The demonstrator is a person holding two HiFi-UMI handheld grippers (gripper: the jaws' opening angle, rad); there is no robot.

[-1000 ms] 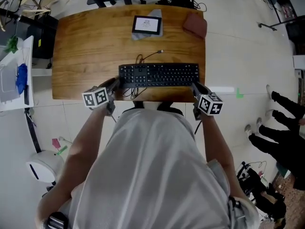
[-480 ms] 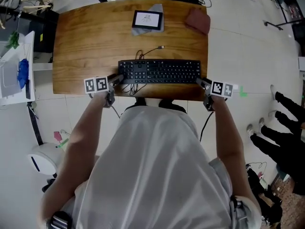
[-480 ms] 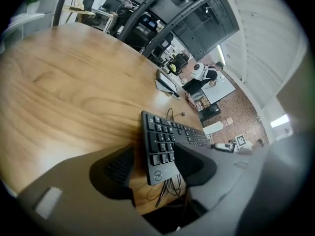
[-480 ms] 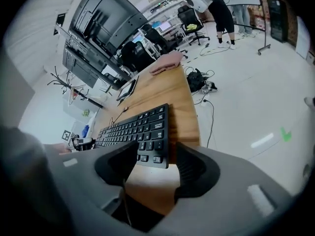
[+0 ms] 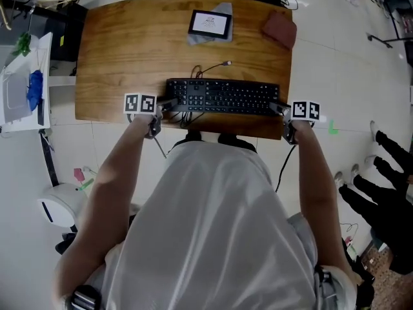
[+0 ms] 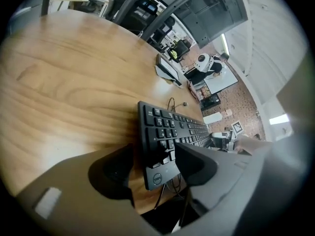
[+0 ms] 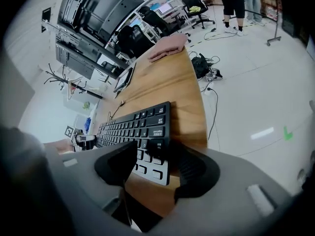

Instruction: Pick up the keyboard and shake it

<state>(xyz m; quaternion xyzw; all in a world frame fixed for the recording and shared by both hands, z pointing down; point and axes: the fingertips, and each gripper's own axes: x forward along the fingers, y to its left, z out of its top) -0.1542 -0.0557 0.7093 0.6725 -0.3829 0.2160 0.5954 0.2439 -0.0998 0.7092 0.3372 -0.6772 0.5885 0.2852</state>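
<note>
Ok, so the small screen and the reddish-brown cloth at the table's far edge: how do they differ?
The small screen is dark-framed with a pale face; the reddish-brown cloth is one plain colour. The screen lies on a grey sheet, the cloth straight on the table. The screen sits near the middle of the far edge, the cloth at the right corner, turned askew. Both lie flat beyond the keyboard.

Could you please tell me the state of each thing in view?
keyboard: lying flat on the table
left gripper: open, jaws just been opening, keyboard end between them
right gripper: open, jaws just been opening, keyboard end between them
keyboard cable: unplugged, loose on table
tablet: screen lit
</note>
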